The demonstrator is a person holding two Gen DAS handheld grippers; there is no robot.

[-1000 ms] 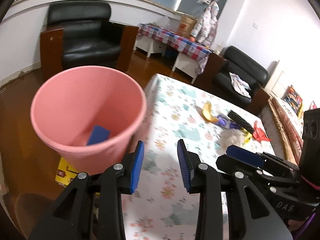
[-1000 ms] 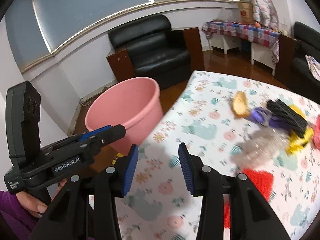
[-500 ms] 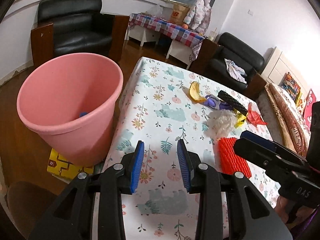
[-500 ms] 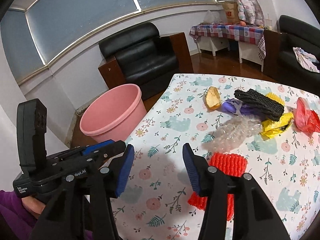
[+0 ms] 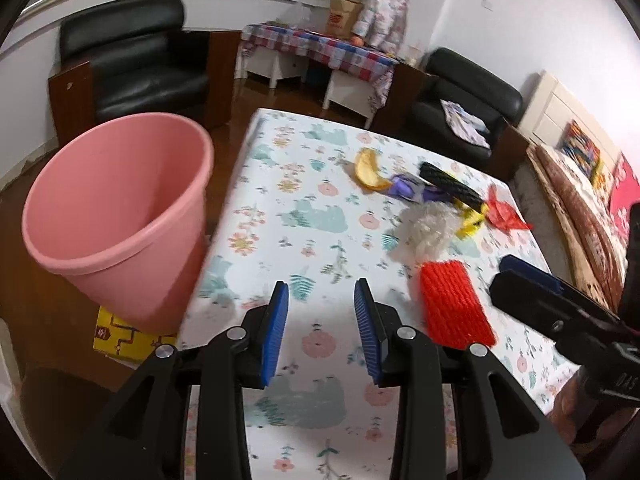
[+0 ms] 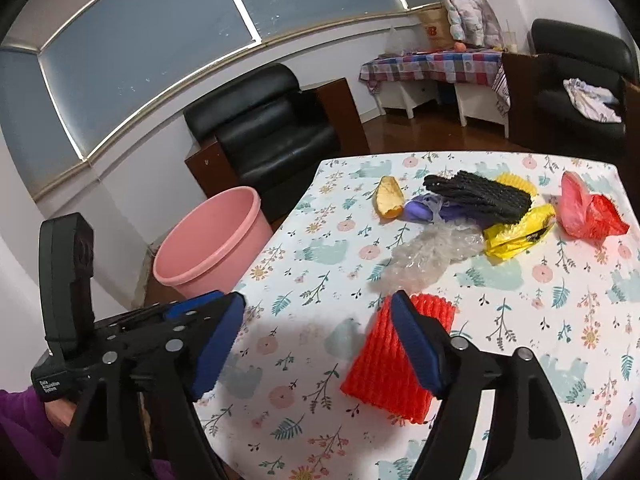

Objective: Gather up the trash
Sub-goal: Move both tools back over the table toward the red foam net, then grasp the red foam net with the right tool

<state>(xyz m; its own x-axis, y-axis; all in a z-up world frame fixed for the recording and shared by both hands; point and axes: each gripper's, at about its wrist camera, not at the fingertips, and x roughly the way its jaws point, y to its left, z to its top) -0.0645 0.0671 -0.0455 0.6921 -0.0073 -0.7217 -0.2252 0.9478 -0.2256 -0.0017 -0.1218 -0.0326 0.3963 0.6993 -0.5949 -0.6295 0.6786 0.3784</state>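
Note:
Trash lies on the floral tablecloth point(image 5: 320, 216): a red foam net point(image 5: 454, 304) point(image 6: 384, 368), clear plastic wrap point(image 5: 428, 228) point(image 6: 432, 252), a yellow peel point(image 6: 387, 200), a purple wrapper point(image 6: 420, 208), a black net point(image 6: 476, 194), a yellow wrapper point(image 6: 516, 232) and a red bag point(image 6: 588, 216). The pink bin point(image 5: 116, 216) point(image 6: 208, 240) stands on the floor off the table's left edge. My left gripper point(image 5: 321, 300) hovers open over bare cloth. My right gripper point(image 6: 318, 304) has its jaws opening, with nothing between them; its right finger overlaps the red foam net.
A yellow box point(image 5: 120, 340) lies on the floor under the bin. A black armchair point(image 6: 272, 128) stands behind the bin. A checked-cloth side table point(image 6: 432, 64) and a second black chair point(image 6: 580, 80) are at the back. A sofa point(image 5: 580, 216) runs along the table's right.
Both views have swung away from the bin and toward the trash on the table. The right jaws have spread much wider. The left jaws keep the same gap.

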